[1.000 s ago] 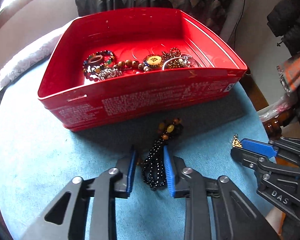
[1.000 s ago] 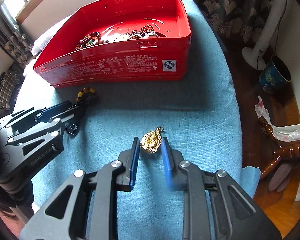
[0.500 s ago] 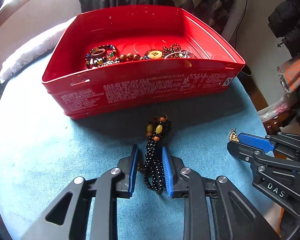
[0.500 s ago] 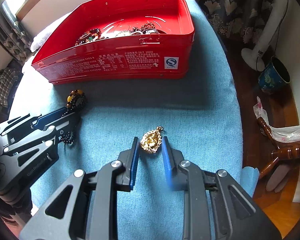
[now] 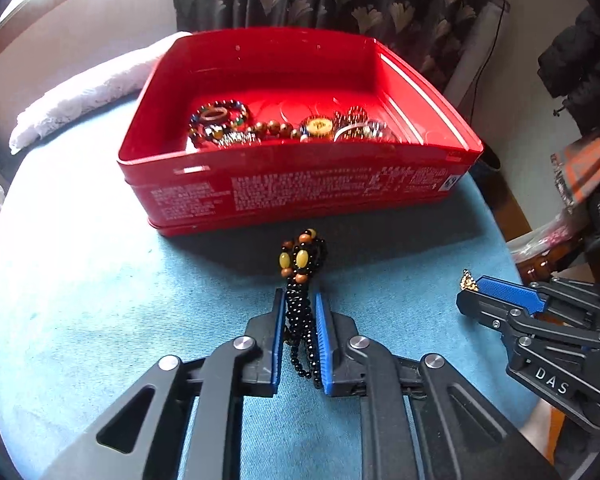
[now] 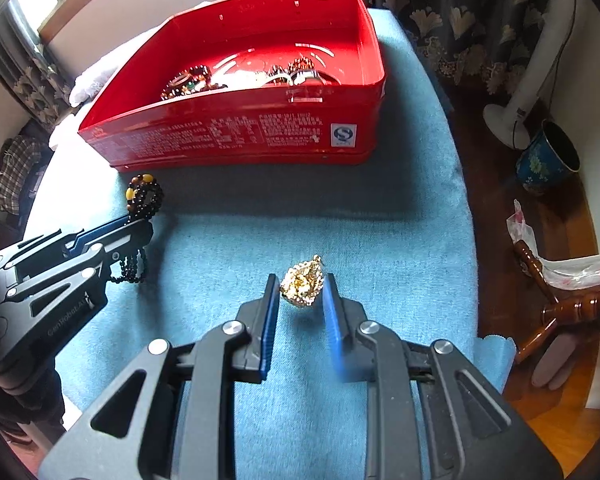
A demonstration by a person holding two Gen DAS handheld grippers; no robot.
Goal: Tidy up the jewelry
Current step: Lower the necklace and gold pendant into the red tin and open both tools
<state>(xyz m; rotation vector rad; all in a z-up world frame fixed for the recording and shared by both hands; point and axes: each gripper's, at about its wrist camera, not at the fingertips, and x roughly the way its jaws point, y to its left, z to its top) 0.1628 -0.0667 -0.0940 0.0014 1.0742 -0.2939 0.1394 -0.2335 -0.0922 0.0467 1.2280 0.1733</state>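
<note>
R gripper marked "DAS".

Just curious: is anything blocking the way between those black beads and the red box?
Only the red tin's own near wall. The black bead string lies on bare blue cloth just before it, the left gripper closing around it, so it must be lifted over.

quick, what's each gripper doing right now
left gripper: jaws closing on the black bead bracelet between them.
right gripper: shut on the gold pendant.
</note>
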